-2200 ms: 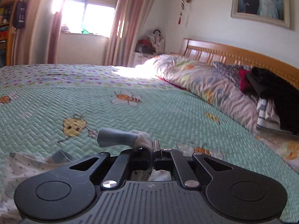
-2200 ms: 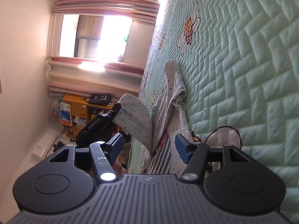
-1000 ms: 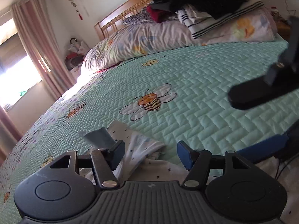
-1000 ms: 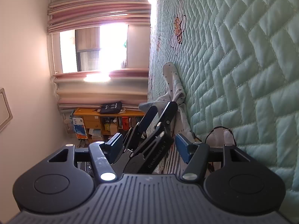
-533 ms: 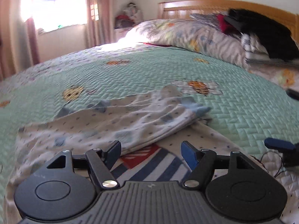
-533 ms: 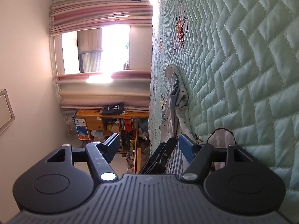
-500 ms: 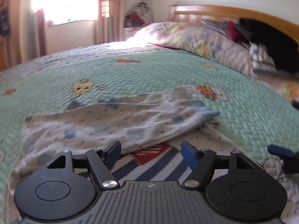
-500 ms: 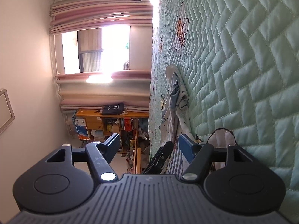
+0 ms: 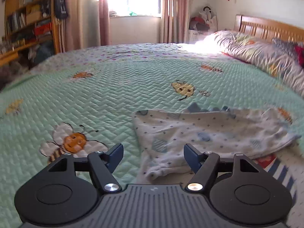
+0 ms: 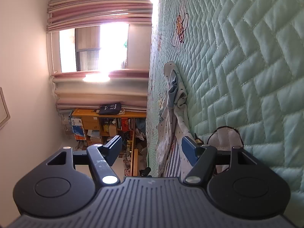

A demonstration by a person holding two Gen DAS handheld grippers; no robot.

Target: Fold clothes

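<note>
1. The small white garment with blue dots and patches point(image 9: 207, 133) lies flat on the mint-green quilted bedspread with bee appliqués point(image 9: 114, 95), one part folded over a striped red-and-blue panel point(image 9: 281, 169) at its near edge.
2. The left gripper point(image 9: 153, 156) hovers over the garment's near-left edge with its blue pads spread apart; nothing is between them but loose cloth below.
3. The right gripper point(image 10: 151, 150) is turned on its side, pads likewise apart and empty, with the same garment point(image 10: 174, 102) running away from it along the bed.
4. Key relation: from the left gripper, the garment extends forward and to the right, long axis running left to right across the view. The rumpled hem point(image 9: 157, 172) sits just ahead of the right-hand pad.
5. Judgement: the left gripper is nearer that hem and better placed to take it for the next fold; the right would steady the opposite end.
</note>
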